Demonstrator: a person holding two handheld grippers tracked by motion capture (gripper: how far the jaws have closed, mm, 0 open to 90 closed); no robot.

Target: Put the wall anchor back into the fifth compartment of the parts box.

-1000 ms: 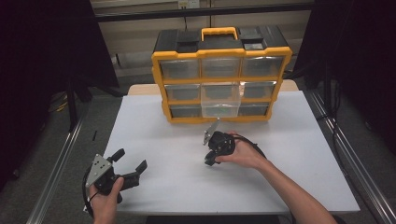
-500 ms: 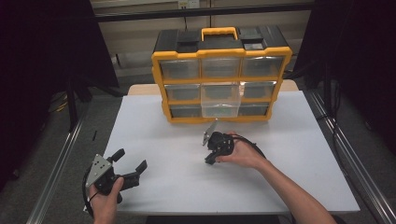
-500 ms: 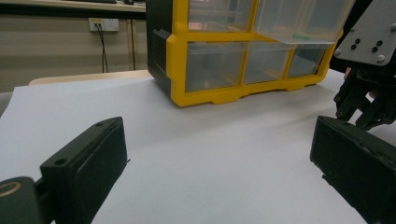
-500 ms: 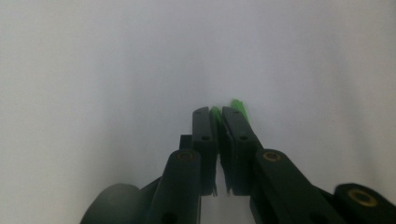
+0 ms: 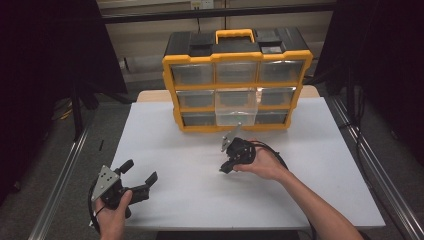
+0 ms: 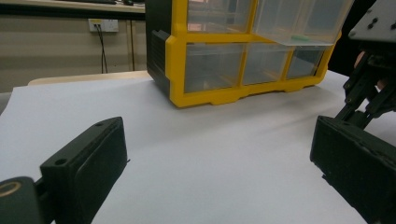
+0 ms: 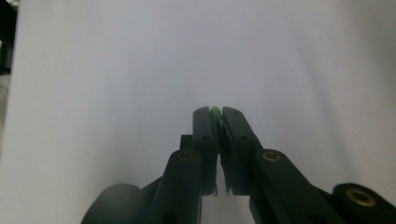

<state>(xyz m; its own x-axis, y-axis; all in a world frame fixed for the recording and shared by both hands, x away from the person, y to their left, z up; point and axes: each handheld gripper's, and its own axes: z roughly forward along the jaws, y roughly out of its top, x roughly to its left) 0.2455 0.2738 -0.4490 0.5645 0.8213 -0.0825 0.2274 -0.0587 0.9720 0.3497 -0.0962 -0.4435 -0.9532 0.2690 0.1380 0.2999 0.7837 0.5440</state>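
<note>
Right gripper view: right gripper (image 7: 215, 113) jaws just closed, clamped on small green plastic piece (image 7: 215, 111) at tips, likely for open clear drawer (image 5: 236, 106); left gripper (image 5: 137, 176) apart, idle.

Pinched between the right claw (image 7: 215, 112) jaws, a green sliver (image 7: 215, 111): mostly hidden, too small to identify. In the high view, lost under the claw tips. Another small green piece (image 6: 299, 37) in the pulled-out drawer (image 6: 303, 21), shape unclear. Organizer (image 6: 233, 51) cut off by the top edge. Left claw (image 6: 215, 154) jaws cropped at the bottom.
</note>
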